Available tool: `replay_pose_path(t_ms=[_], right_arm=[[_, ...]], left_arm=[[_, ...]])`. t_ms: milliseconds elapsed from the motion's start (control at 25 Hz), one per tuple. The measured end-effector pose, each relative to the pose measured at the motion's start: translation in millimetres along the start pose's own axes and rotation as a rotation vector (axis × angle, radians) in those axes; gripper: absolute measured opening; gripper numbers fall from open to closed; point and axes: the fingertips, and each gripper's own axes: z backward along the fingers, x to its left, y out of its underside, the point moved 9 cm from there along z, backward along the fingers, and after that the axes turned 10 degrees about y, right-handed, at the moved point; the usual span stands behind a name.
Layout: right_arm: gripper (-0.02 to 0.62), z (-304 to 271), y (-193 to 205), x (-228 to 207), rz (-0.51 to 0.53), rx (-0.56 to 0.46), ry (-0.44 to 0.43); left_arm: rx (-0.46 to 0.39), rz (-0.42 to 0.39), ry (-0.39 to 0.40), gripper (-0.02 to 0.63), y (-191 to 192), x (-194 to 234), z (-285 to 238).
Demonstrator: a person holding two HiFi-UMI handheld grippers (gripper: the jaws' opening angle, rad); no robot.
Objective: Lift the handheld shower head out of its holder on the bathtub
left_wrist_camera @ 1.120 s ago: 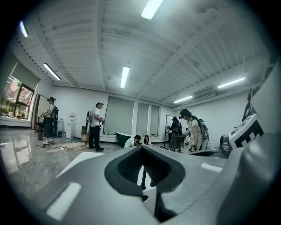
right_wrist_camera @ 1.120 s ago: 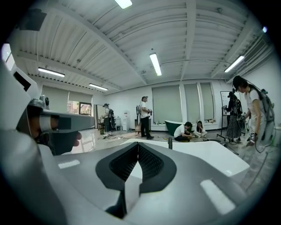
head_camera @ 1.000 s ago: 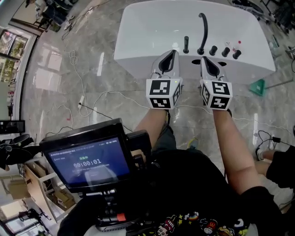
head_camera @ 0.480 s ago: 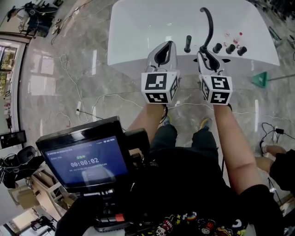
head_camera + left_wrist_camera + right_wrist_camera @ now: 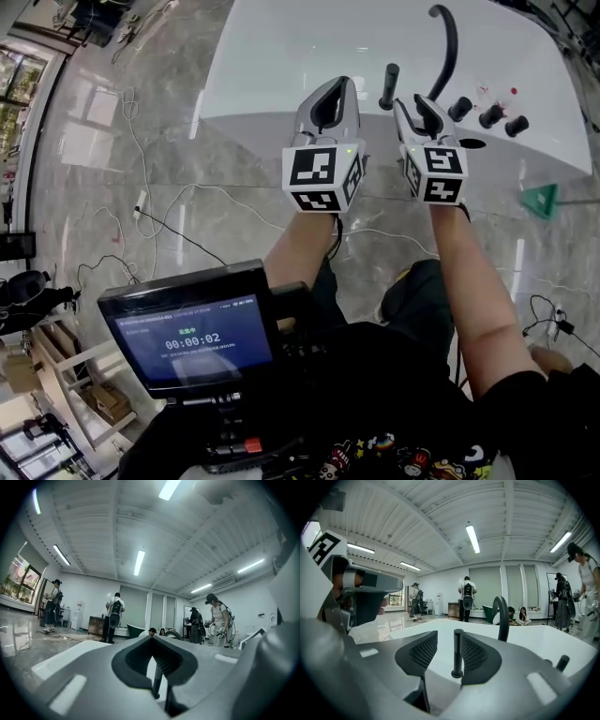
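Both tools are held unclenched and empty. In the head view, the left gripper [image 5: 328, 98] and right gripper [image 5: 418, 111] are poised at the white bathtub [image 5: 281, 66] rim, with the black handheld shower head [image 5: 389, 84] seated in its holder [image 5: 384, 104] just beyond them — nothing lifted yet. In the left gripper view, a narrow gap is shown between the jaws, the shower head glimpsed beyond. In the right gripper view, it is framed by parted jaws, untouched, its long axis vertical and free end up — approach, grasp and lift are judged outstanding.
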Motion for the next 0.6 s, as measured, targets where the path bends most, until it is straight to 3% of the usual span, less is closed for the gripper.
replay_pose_path(t_ms=[280,600], right_arm=[[0.172,-66,86,-2,0.022,-0.020,-0.006],[0.187,-112,121,-1,0.037,-0.027,0.024]], left_arm=[[-0.007,-0.026,-0.012,0.001,89,24,-14],[-0.004,-0.029,-0.001,0.001,138,39,-12]])
